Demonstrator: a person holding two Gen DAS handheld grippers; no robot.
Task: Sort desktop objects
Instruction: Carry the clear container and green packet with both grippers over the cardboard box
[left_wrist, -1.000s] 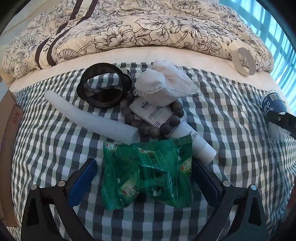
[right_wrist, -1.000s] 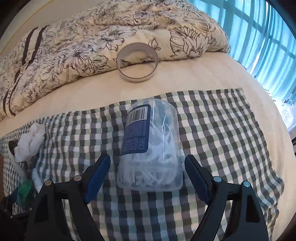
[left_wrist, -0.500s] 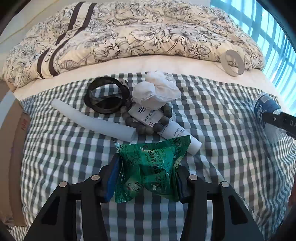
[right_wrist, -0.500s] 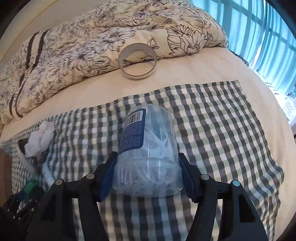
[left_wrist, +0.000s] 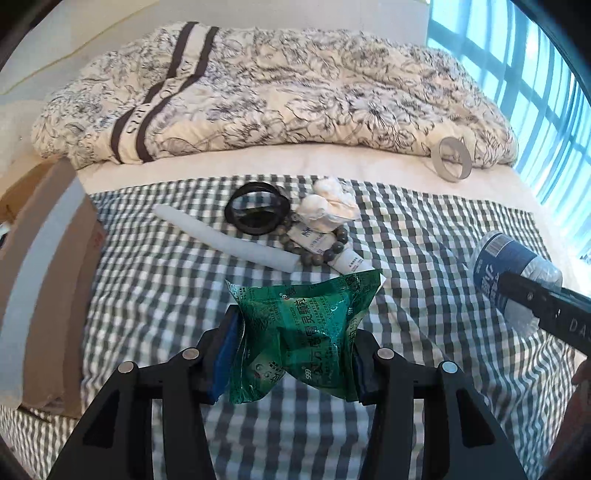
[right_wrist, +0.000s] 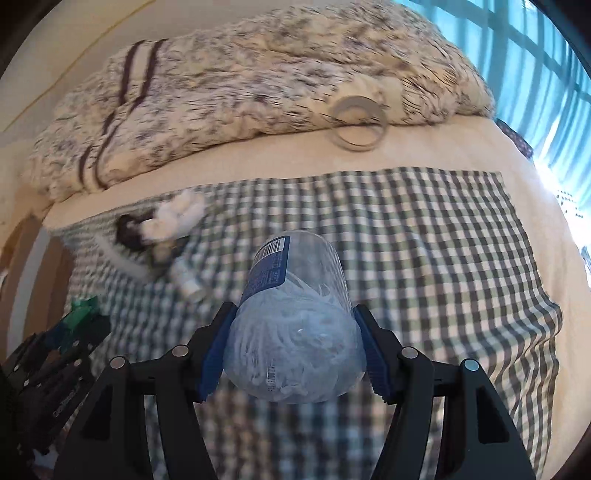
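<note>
- Left wrist view: left tool (left_wrist: 291, 354) clamped on green packet (left_wrist: 303, 332), held above checked cloth (left_wrist: 155, 288), nearer the camera than black ring (left_wrist: 256, 213).
- Bead bracelet (left_wrist: 325, 247), white tube (left_wrist: 347, 261), tissue wad (left_wrist: 327, 206) just right of ring.
- Right wrist view: right tool (right_wrist: 293, 354) clamped on clear jar (right_wrist: 295, 321), well right of ring.

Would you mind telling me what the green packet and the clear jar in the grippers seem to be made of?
Green packet: probably thin glossy plastic film; it crumples and glints between the left gripper's pads. Clear jar: looks like transparent hard plastic, since white pieces show through its wall; a blue paper or film label wraps it. The right gripper holds it.
</note>
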